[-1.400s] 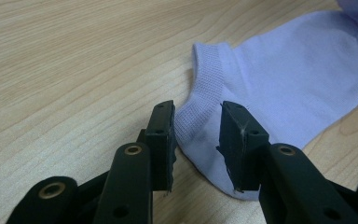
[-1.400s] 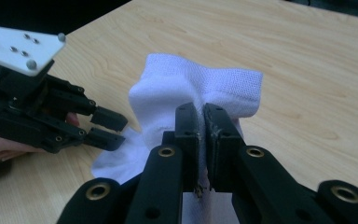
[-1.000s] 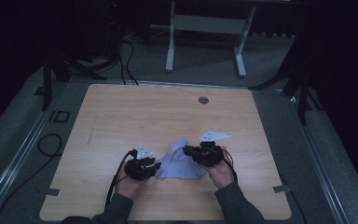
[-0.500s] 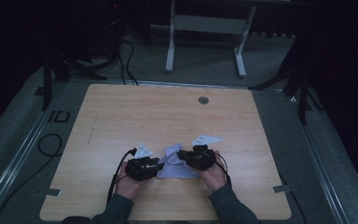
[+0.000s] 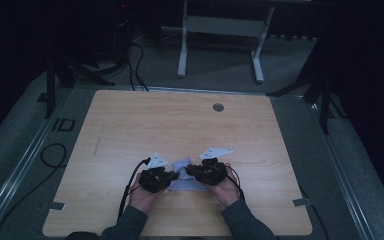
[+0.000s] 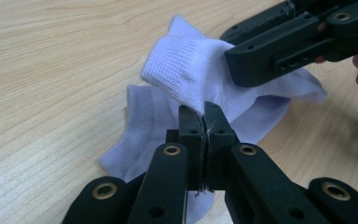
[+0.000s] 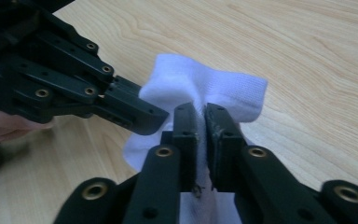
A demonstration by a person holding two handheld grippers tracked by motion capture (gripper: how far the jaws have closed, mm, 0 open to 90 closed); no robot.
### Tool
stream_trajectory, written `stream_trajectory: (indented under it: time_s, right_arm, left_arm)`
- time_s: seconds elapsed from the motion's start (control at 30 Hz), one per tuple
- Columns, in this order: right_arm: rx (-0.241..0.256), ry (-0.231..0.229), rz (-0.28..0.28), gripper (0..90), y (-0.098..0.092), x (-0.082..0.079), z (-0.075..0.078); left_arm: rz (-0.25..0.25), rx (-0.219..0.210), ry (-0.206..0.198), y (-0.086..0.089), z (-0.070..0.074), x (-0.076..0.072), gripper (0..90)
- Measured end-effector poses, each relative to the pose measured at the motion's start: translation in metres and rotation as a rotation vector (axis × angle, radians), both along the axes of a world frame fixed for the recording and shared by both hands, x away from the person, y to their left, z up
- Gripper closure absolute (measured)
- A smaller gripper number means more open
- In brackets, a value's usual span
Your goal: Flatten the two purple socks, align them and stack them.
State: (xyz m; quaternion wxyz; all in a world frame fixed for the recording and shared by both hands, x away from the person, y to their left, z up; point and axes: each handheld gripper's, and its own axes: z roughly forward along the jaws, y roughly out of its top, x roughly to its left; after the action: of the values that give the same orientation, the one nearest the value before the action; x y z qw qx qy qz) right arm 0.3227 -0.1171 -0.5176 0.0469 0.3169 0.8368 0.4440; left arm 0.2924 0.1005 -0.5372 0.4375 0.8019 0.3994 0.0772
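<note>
A dim room surrounds the light wooden table (image 5: 180, 130), its far side dark enough that only a white stand (image 5: 220, 30) and floor cables read clearly. Near the table's front edge, between the two hands, lies a pale lavender ribbed sock (image 6: 191, 74), bunched and partly lifted, its lower part hidden behind the jaws. The left gripper (image 6: 205, 112) is clamped on the sock's cuff, and the right gripper (image 7: 200, 114) pinches a fold of the same sock.

A wooden tabletop (image 5: 130, 130) is sitting on grey floor (image 5: 15, 165), a white frame (image 5: 220, 30) standing beyond it
</note>
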Motion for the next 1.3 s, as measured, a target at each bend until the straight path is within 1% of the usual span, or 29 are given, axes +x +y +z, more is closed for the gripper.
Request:
stream_trajectory:
  time_s: [0.03, 0.07, 0.13, 0.2, 0.27, 0.33, 0.4, 0.43, 0.47, 0.57, 0.6, 0.67, 0.7, 0.77, 0.87, 0.97, 1.03, 1.1, 1.3]
  right_arm:
    - [0.005, 0.001, 0.007, 74.3, -0.001, -0.001, 0.001]
    - [0.018, -0.009, 0.012, 69.8, -0.003, -0.001, 0.004]
    - [0.036, -0.025, 0.008, 66.6, -0.01, -0.002, 0.011]
    - [0.053, -0.045, -0.007, 64.5, -0.021, -0.001, 0.02]
    - [0.042, -0.058, -0.031, 63.8, -0.033, 0.0, 0.027]
    - [0.002, -0.078, -0.061, 63.9, -0.043, 0.0, 0.03]
    - [-0.068, -0.097, -0.104, 65.4, -0.051, 0.001, 0.027]
    - [-0.095, -0.098, -0.116, 65.9, -0.053, 0.001, 0.024]
    - [-0.122, -0.091, -0.124, 66.4, -0.055, 0.002, 0.02]
    - [-0.179, -0.062, -0.127, 68.6, -0.056, 0.002, 0.004]
    - [-0.199, -0.045, -0.126, 69.2, -0.056, 0.004, -0.004]
    - [-0.211, -0.023, -0.132, 70.0, -0.057, 0.008, -0.012]
    - [-0.212, -0.011, -0.132, 70.3, -0.057, 0.01, -0.016]
    - [-0.206, 0.009, -0.129, 71.1, -0.057, 0.013, -0.02]
    - [-0.216, 0.025, -0.118, 72.1, -0.055, 0.015, -0.024]
    - [-0.232, 0.037, -0.103, 77.5, -0.053, 0.016, -0.029]
    - [-0.244, 0.037, -0.096, 82.9, -0.052, 0.016, -0.031]
    - [-0.244, 0.032, -0.099, 87.8, -0.053, 0.015, -0.032]
    - [-0.232, 0.006, -0.111, 89.6, -0.056, 0.012, -0.027]
  left_arm:
    - [0.0, 0.002, -0.001, 0.0, 0.0, 0.0, 88.2]
    - [0.001, 0.0, -0.001, 0.0, 0.0, 0.0, 88.3]
    - [0.003, 0.003, -0.002, 0.0, 0.0, 0.0, 88.4]
    - [0.005, 0.005, -0.001, 0.001, 0.0, -0.001, 88.4]
    - [0.008, 0.003, -0.002, 0.001, 0.0, -0.001, 88.3]
    - [0.011, 0.003, -0.002, 0.002, 0.0, -0.001, 88.4]
    - [0.013, 0.007, -0.001, 0.002, 0.0, -0.001, 88.3]
    - [0.014, 0.009, 0.001, 0.002, -0.001, -0.001, 88.3]
    - [0.014, 0.009, 0.001, 0.002, -0.001, -0.001, 88.3]
    - [0.016, 0.014, 0.007, 0.003, -0.002, 0.0, 88.3]
    - [0.018, 0.015, 0.008, 0.004, -0.002, 0.0, 88.3]
    - [0.019, 0.017, 0.006, 0.004, -0.002, 0.0, 88.3]
    - [0.019, 0.024, 0.005, 0.005, -0.002, 0.0, 88.3]
    - [0.023, 0.023, 0.003, 0.006, -0.002, 0.0, 88.3]
    - [0.028, 0.023, 0.002, 0.007, -0.002, 0.0, 88.2]
    - [0.03, 0.024, 0.001, 0.008, -0.001, -0.001, 88.2]
    - [0.032, 0.025, -0.003, 0.009, 0.0, -0.001, 88.2]
    - [0.032, 0.026, -0.005, 0.01, 0.0, -0.001, 88.2]
    - [0.034, 0.029, -0.002, 0.011, 0.0, -0.001, 88.2]
